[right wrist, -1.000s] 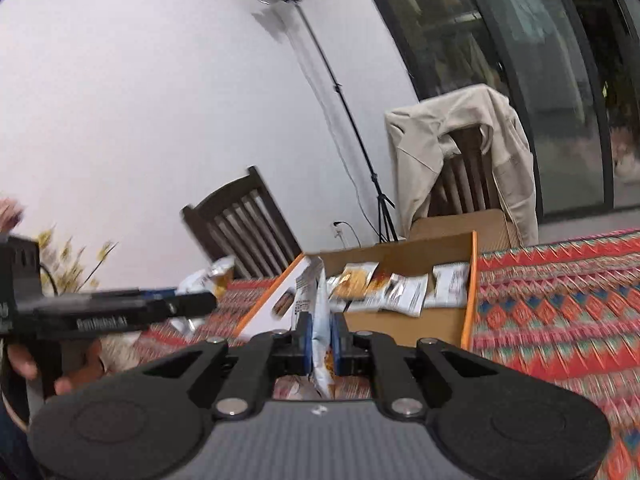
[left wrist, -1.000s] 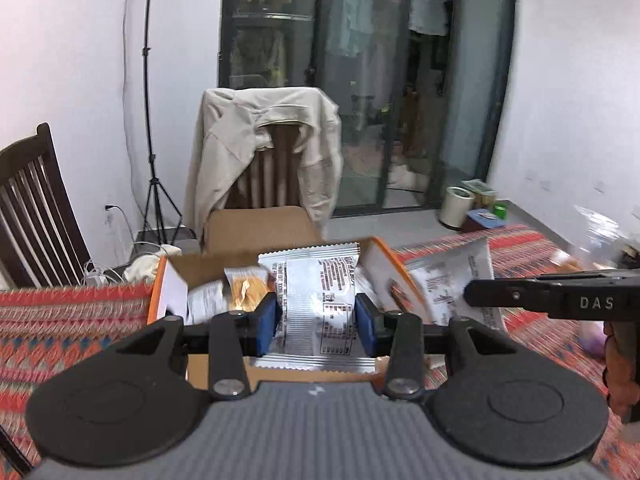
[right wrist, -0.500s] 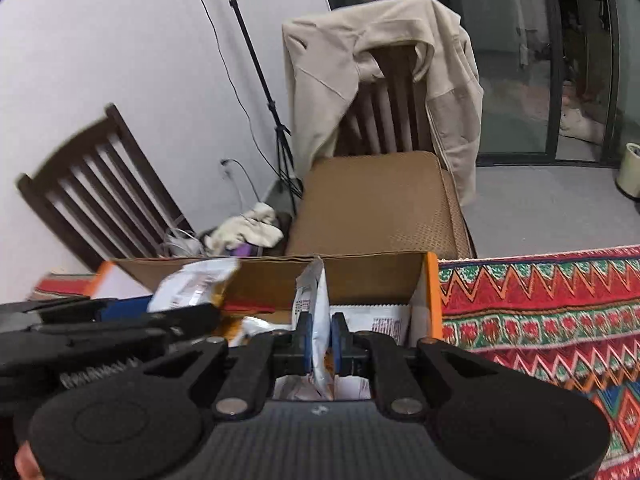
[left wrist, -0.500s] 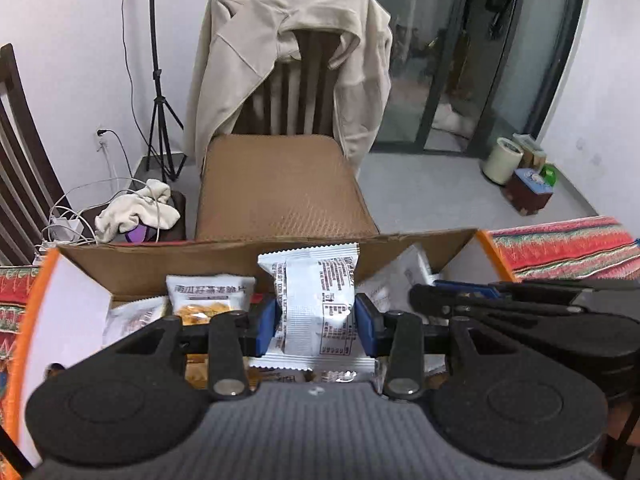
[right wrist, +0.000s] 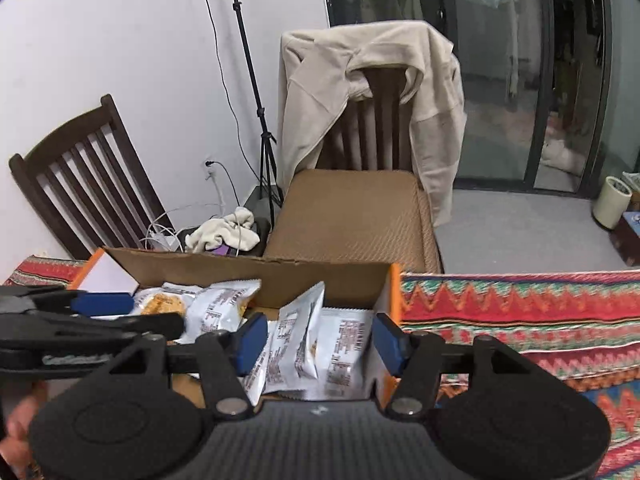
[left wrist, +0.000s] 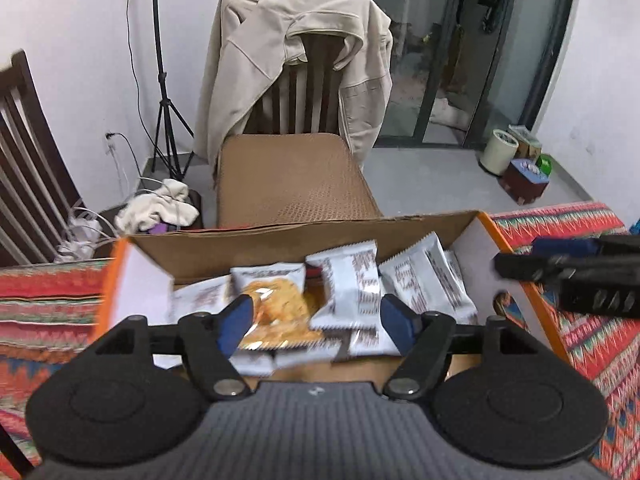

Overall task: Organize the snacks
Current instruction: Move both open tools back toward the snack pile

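Half a second ago each gripper pinched a snack packet; both have let go. Left wrist view: the left gripper (left wrist: 316,320) hangs spread wide over the cardboard box (left wrist: 280,240), above a white packet (left wrist: 348,288) lying among others. Right wrist view: the right gripper (right wrist: 318,338) is also spread, its dropped packet (right wrist: 300,336) leaning upright at the box's right end. The packets look light, crinkly and slippery; best pinched along a sealed edge.

Even, soft indoor light with weak shadows; the white wall (right wrist: 120,40) is bright. Dim reflections show on the glass door (left wrist: 460,40) at upper right. Fisheye bending curves the frame edges, with dark corners. Motion blur smears the snack packets (left wrist: 344,292) and patterned cloth (right wrist: 520,308).
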`<move>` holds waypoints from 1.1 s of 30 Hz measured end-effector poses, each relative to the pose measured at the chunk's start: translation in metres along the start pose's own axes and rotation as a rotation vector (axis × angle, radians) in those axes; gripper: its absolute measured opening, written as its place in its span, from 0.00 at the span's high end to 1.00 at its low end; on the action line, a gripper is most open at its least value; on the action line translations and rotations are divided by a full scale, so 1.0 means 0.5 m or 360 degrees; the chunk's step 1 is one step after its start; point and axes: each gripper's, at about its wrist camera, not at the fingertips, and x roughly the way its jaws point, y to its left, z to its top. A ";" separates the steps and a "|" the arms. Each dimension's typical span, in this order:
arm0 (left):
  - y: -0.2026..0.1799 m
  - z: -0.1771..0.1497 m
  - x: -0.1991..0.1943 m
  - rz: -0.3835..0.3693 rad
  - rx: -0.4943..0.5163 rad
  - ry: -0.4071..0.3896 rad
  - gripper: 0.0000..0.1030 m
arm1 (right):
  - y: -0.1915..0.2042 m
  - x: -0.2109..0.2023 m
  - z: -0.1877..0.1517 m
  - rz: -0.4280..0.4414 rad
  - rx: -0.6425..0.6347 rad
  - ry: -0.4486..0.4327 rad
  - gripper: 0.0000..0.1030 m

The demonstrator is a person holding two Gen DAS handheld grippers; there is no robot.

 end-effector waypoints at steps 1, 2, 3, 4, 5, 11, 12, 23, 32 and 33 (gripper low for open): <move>0.002 -0.002 -0.029 0.0011 0.0016 -0.0002 0.30 | 0.000 -0.022 0.003 -0.0007 -0.0009 -0.0001 0.44; 0.003 -0.006 -0.060 0.0018 0.0032 -0.0009 0.29 | 0.001 -0.046 0.006 -0.0021 -0.0023 -0.0009 0.43; 0.002 -0.007 -0.086 0.0027 0.0043 -0.0019 0.25 | 0.005 -0.076 0.009 -0.0038 -0.0049 -0.0020 0.43; 0.004 -0.014 -0.123 0.0053 0.0055 -0.0045 0.23 | 0.006 -0.097 0.013 -0.0058 -0.0075 -0.0034 0.42; 0.006 -0.021 -0.153 0.0077 0.0060 -0.0062 0.23 | 0.010 -0.126 0.011 -0.0084 -0.0101 -0.0054 0.40; 0.020 -0.084 -0.363 0.0081 0.0036 -0.0135 0.09 | 0.033 -0.318 -0.021 -0.0128 -0.0223 -0.0112 0.16; 0.019 -0.100 -0.403 0.0072 0.0048 -0.0162 0.05 | 0.037 -0.355 -0.031 -0.0133 -0.0243 -0.0132 0.14; 0.021 -0.444 -0.775 -0.0154 -0.0094 -0.0485 0.00 | 0.077 -0.686 -0.272 0.0026 -0.0263 -0.0393 0.02; -0.030 -0.752 -0.873 0.0080 -0.0038 -0.0574 0.00 | 0.121 -0.832 -0.559 0.0141 -0.0284 -0.0544 0.00; -0.041 -0.781 -0.877 0.0110 -0.0011 -0.0583 0.00 | 0.128 -0.845 -0.591 0.0134 -0.0305 -0.0560 0.00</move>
